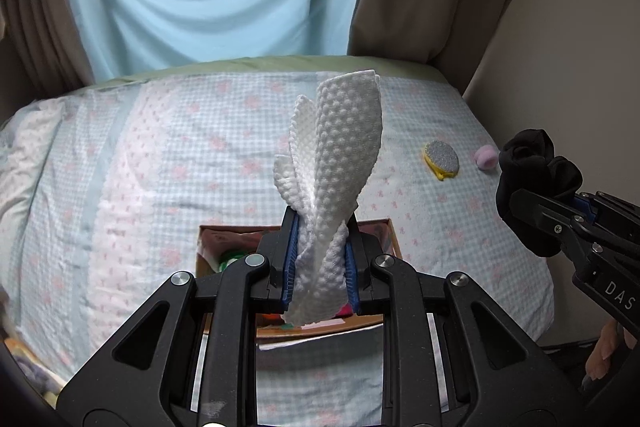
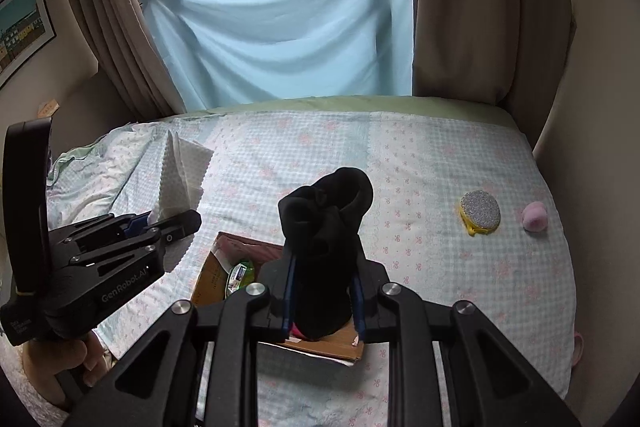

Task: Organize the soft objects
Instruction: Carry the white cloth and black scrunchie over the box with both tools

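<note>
Clamped in our left gripper (image 1: 320,259), just above the cardboard box (image 1: 390,235), a light, limp white cloth (image 1: 340,163) flops freely, while our right gripper (image 2: 323,295) pinches a squashy black sock bundle (image 2: 326,227) mid-body.

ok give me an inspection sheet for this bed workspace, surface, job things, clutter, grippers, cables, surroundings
surface: bed with a pale checked, flower-print cover
job's things: white dimpled cloth and black sock bundle, both lifted above an open cardboard box that already holds some items
clutter: grey and yellow sponge pad and pink pom-pom lying apart on the bed's right side
grippers: left hand-held gripper shut on the white cloth; right hand-held gripper shut on the sock bundle
cables: nothing seen
surroundings: light blue sheet hung across the window, beige curtains either side, framed picture on the left wall
</note>
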### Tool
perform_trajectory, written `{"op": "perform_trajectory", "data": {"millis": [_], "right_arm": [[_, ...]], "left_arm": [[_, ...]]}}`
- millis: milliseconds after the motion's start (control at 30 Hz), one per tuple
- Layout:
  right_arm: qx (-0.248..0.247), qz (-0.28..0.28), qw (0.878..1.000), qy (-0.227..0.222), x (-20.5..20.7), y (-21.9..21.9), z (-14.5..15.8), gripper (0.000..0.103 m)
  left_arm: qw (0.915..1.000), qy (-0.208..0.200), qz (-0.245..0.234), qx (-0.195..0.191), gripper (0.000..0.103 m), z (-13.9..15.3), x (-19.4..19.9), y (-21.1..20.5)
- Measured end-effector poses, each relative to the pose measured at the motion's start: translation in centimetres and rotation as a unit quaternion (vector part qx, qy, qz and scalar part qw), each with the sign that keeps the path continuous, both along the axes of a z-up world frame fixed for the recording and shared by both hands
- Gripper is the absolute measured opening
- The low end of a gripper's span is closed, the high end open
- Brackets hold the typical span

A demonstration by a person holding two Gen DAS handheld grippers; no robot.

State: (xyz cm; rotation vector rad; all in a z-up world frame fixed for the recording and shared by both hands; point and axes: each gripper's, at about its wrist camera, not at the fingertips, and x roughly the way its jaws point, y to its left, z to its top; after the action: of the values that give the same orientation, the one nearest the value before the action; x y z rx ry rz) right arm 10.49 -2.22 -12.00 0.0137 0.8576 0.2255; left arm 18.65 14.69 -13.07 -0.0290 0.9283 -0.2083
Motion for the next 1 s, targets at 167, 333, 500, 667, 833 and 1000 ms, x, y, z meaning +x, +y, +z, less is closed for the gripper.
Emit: {"op": "perform_trajectory", "data": {"millis": [167,333,500,667,833,1000], "right_arm": [[-0.006,-0.017,1.000,0.014,0.8,3.0,-1.3,0.021],[-0.015,-0.032,0.998,0.054,2.5,5.3,-4.3,0.021],[-0.010,-0.045,0.994,0.095,4.1,6.9,-7.7,0.021],[0.010,-0.059,0.987,0.147,6.3,7.7,-11.7,0.021],[0.028,-0.075,0.974,0.210,8.7,7.8,-15.9,0.021],[0.048,-0.095,0.953,0.282,10.4,7.3,-20.3,0.021]], "left_arm": [[0.9995,0.027,-0.015,0.003,0.018,-1.7,1.4,3.3],[0.9972,0.066,-0.033,0.016,0.018,-4.9,3.2,5.8],[0.9917,0.112,-0.055,0.030,0.018,-8.7,5.1,7.1],[0.9813,0.175,-0.072,0.038,0.018,-13.7,7.9,7.7],[0.9625,0.248,-0.101,0.047,0.018,-19.1,10.0,7.0],[0.9363,0.320,-0.129,0.066,0.018,-24.7,10.3,5.8]]}}
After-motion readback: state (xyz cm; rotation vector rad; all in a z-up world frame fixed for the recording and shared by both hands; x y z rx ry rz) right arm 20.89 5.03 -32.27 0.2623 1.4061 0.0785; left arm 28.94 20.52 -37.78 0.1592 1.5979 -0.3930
